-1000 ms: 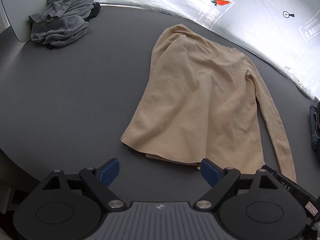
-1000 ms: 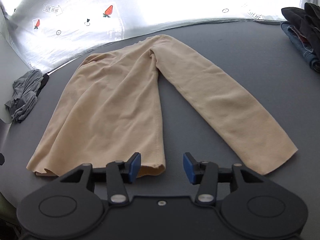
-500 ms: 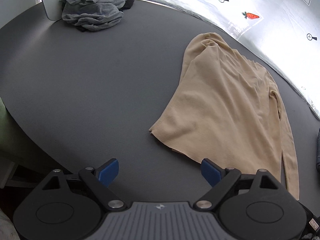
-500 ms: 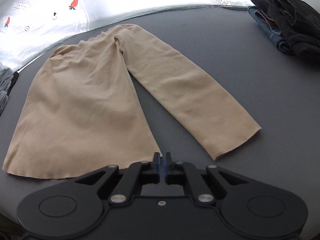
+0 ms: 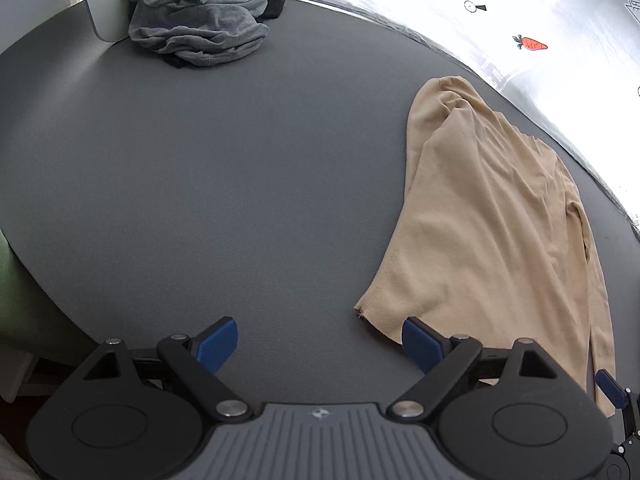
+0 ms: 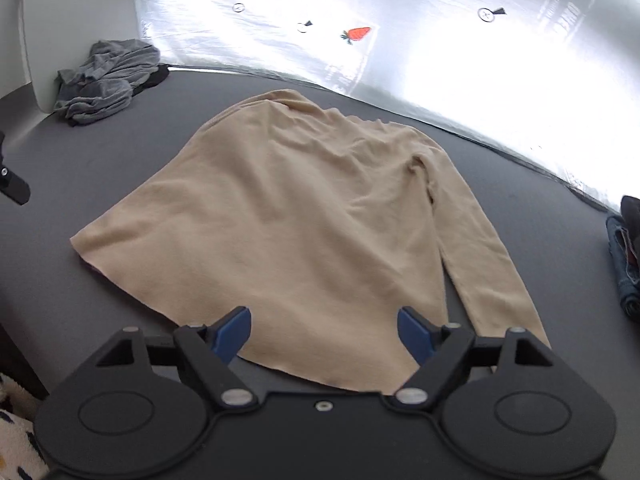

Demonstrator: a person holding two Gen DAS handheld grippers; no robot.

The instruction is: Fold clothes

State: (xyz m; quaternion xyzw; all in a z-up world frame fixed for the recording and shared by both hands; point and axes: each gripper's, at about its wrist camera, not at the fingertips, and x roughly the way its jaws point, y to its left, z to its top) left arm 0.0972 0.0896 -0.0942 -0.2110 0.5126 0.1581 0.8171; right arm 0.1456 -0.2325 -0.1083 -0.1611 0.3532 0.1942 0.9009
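Note:
A beige long-sleeved top (image 6: 312, 220) lies flat on the dark grey table (image 6: 120, 312), with one sleeve running down its right side. My right gripper (image 6: 324, 330) hovers over the near hem. Its jaws are opening and stand wide, the hem showing between the blue pads (image 6: 236, 328) without being pinched. In the left wrist view the top (image 5: 492, 240) lies to the right. My left gripper (image 5: 320, 340) is open over bare table, with the hem's left corner just ahead of its right pad (image 5: 420, 344).
A crumpled grey garment (image 5: 200, 28) sits at the far left against a white panel (image 5: 96, 8). Folded denim and dark clothes (image 6: 628, 264) lie at the right edge. A silver sheet (image 6: 400, 40) with fruit stickers backs the table. The table's edge (image 5: 24, 248) curves at left.
The right gripper shut fully, then opened wide, and swung from the sleeve's end to the hem's middle. The left gripper slid left, so the top now sits further right in its view.

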